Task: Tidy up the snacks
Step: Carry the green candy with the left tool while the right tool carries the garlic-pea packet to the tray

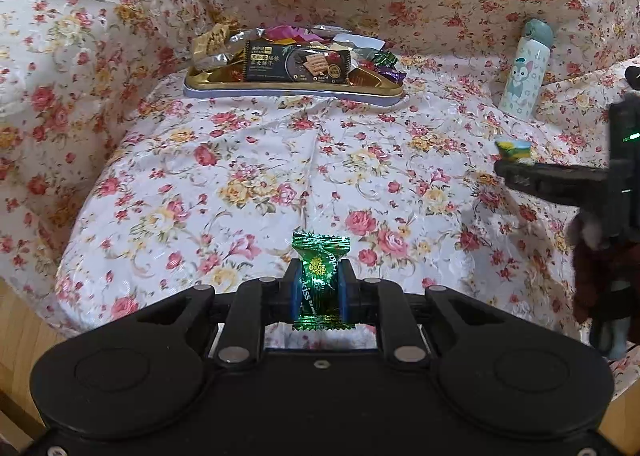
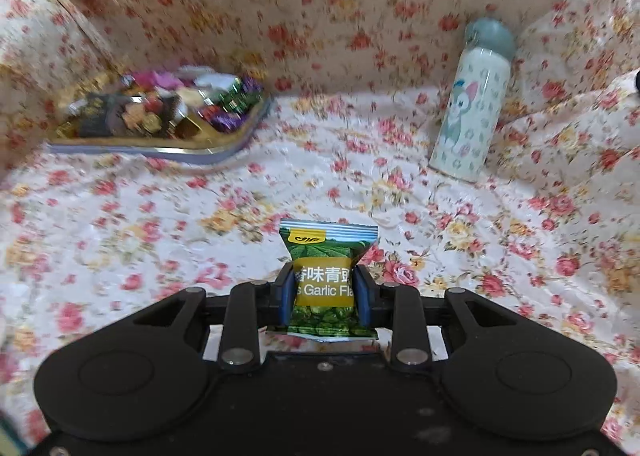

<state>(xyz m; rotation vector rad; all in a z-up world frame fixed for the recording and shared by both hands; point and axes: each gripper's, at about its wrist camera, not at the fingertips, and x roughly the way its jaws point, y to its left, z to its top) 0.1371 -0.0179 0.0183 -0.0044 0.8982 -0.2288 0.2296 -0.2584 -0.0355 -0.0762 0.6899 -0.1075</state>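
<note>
Left gripper (image 1: pixel 320 288): jaws clamped on a green foil candy (image 1: pixel 320 281). The wrapper stands upright between the blue pads (image 1: pixel 296 292), one crimped end above the jaws, the other below. White lettering runs up its side.

Right gripper (image 2: pixel 322 294): jaws clamped on a green pea packet (image 2: pixel 326 280). A yellow band with printed text sits right between the pads; the striped top seal sticks out beyond the fingertips, the bottom seal hangs behind them.

Ahead of the left jaws, well apart: a gold tray (image 1: pixel 296 86) on a flowered cloth (image 1: pixel 248 176), heaped with wrapped snacks. A dark cracker pack (image 1: pixel 298 62) lies across the front of the heap, its label readable only in the left view. The right view has the same tray (image 2: pixel 160 150) ahead and to the left of its jaws, motion-blurred, so the snacks show there only as purple, pink and green patches.

Ahead and to the right of both pairs of jaws: a pale bottle (image 2: pixel 472 108) with a cartoon animal print and a blue-green cap, leaning against the draped cloth. The right view has it larger.

Only the left view shows the other tool: the right gripper's black fingers (image 1: pixel 548 180) come in from the right edge, a yellow-and-blue packet corner poking above them, and a dark reddish sleeve (image 1: pixel 604 276) behind. The right view shows nothing of the left gripper. A strip of wooden floor (image 1: pixel 20 336) appears at the lower left of the left view.
</note>
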